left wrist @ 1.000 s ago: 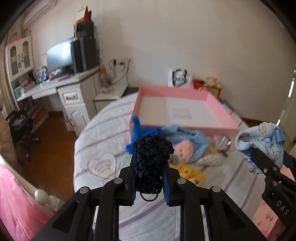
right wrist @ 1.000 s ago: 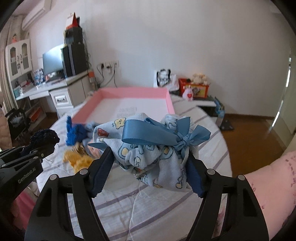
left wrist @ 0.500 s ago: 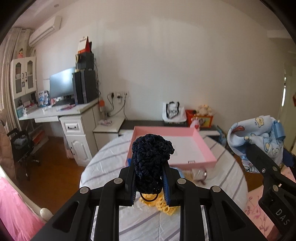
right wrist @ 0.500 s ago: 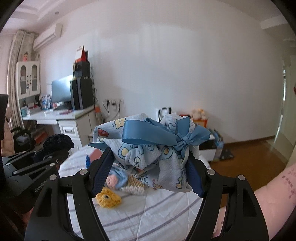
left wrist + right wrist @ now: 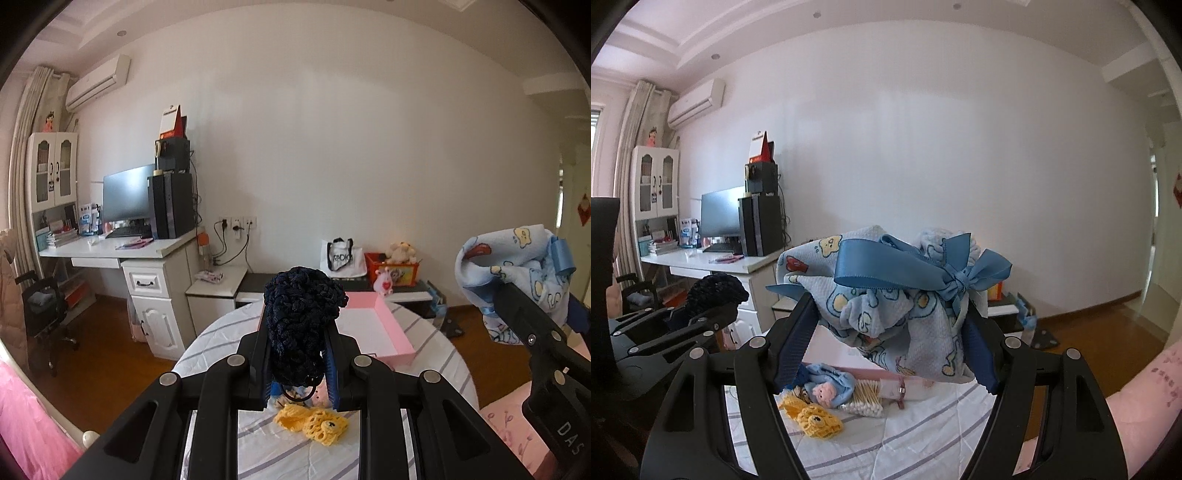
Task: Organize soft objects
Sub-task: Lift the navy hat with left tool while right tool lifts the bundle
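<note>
Bedroom-slash-office setup, with a round counter [image 5: 436, 373] under a white striped cloth in front of you and both your grippers held up above it.

Your left gripper [image 5: 297, 363] has its fingers clenched on a dark navy crocheted piece [image 5: 301, 319]; it bulges up out of the top of the fingers, and a thin dark loop hangs out underneath. Your right gripper [image 5: 886, 349] is grasping a light blue cartoon-print cloth bundle [image 5: 905, 314] tied with a blue satin ribbon bow [image 5: 923, 267], with the fingers spread fairly wide around it and the cloth sagging down between them. From the left wrist view that bundle sits off at the right edge, well apart from the navy piece.

Down on the counter there's a pink tray [image 5: 391, 328], shallow, towards the far side. Nearer to you lies a yellow crocheted toy [image 5: 812, 415], and just beside it a small doll in a blue hood [image 5: 827, 384]. Next to the doll is what looks like a pack of cotton swabs [image 5: 866, 397], though it's small and partly hidden so don't quote me on that.

Further out: a white desk [image 5: 147, 254] against the left wall with a monitor [image 5: 127, 197] and a black computer tower [image 5: 171, 205], an air conditioner [image 5: 98, 83] up high, and a low shelf along the back wall holding a white tote bag [image 5: 341, 258] and a red box [image 5: 391, 267] with a plush toy on top. Your sleeve [image 5: 1141, 398], pink-patterned, shows at the right edge of the right wrist view.
</note>
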